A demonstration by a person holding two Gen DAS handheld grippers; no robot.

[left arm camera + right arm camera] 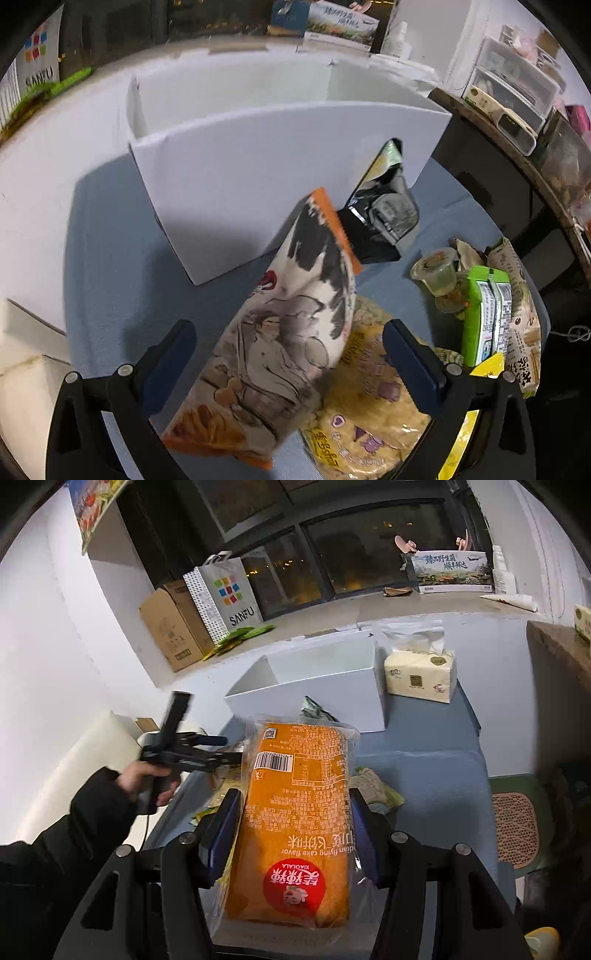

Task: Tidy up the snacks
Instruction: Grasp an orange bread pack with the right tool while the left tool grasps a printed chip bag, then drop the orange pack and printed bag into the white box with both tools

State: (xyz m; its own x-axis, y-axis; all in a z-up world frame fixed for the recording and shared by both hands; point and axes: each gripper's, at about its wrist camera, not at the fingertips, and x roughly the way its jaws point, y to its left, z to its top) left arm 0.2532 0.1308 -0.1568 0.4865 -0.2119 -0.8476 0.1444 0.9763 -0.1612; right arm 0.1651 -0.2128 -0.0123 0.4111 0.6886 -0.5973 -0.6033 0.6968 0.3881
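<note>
My right gripper (291,827) is shut on an orange snack bag (295,819) and holds it above the blue table, short of the open white box (306,698). The same bag shows in the left wrist view (280,332), its printed cartoon side facing me, held by the right gripper (384,218) near the white box (258,162). My left gripper (288,354) is open and empty, with the bag hanging between its fingers' line of sight. A yellow snack bag (369,417) lies on the table below it.
A jelly cup (436,273), a green packet (484,317) and a beige packet (521,325) lie at the right. A tissue pack (421,675) stands right of the box. A cardboard carton (173,627) and paper bag (225,594) stand at the far wall.
</note>
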